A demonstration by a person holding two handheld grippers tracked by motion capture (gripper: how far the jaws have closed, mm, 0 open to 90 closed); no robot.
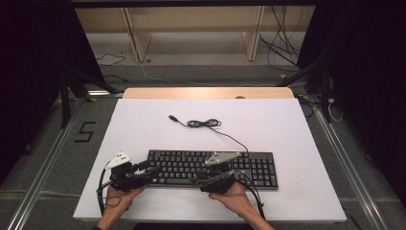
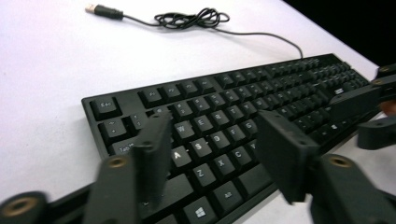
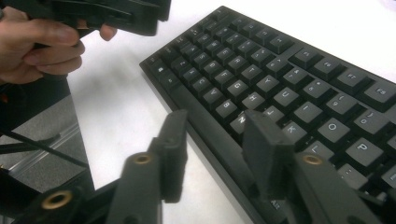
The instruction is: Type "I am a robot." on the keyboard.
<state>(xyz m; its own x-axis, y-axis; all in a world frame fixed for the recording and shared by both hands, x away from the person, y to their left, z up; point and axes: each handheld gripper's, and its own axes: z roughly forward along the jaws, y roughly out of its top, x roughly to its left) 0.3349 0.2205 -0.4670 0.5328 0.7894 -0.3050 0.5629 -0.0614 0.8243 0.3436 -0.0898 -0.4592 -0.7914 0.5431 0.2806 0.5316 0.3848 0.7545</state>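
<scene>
Grippers, left (image 1: pixel 154 170) and right (image 1: pixel 195 182), both part open, empty, over black keyboard (image 1: pixel 249 165) on white table (image 1: pixel 143 120); dark room.

The high view looks forward and down from above the person's side, taking in the whole white desk (image 1: pixel 268 120) from far off. The left gripper view rides low and close, facing across the keyboard (image 2: pixel 224 126) from its left end. The right gripper view sits just as near, facing back along the keyboard's front edge. All three share the keyboard.
</scene>
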